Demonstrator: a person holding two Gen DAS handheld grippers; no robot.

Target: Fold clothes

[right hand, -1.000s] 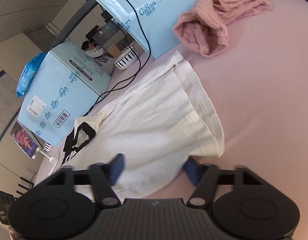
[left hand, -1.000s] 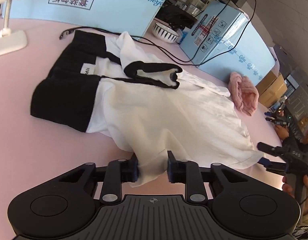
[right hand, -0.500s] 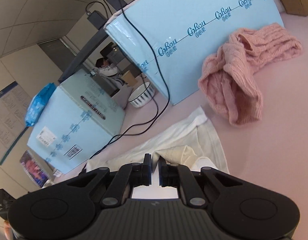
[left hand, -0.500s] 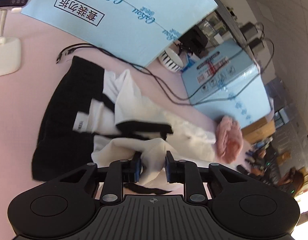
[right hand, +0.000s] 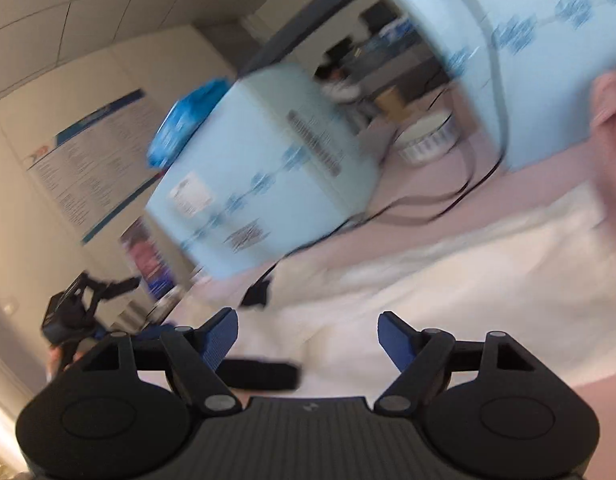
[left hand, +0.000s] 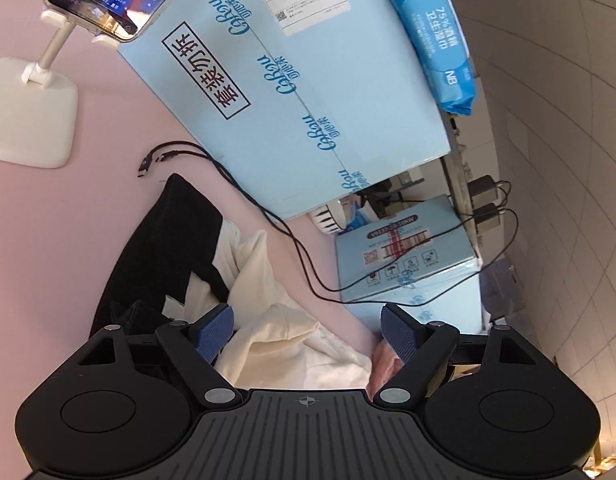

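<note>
Each hand-held gripper, left (left hand: 308, 330) and right (right hand: 307, 334), is showing a ribbed black body, round side discs, silver pivot screws, black linkage arms and blue textured fingertips (left hand: 215, 331); a crosshair mark is sitting centrally.

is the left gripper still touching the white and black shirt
Apart. In the left wrist view the left gripper has its jaws spread wide, and the white and black shirt lies on the pink table between and below them, clamped by neither.

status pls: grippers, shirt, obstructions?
Left gripper open, right gripper open, both empty. Shirt bunched on the table under them, released. Cable lies beside the shirt; right view blurred.
</note>
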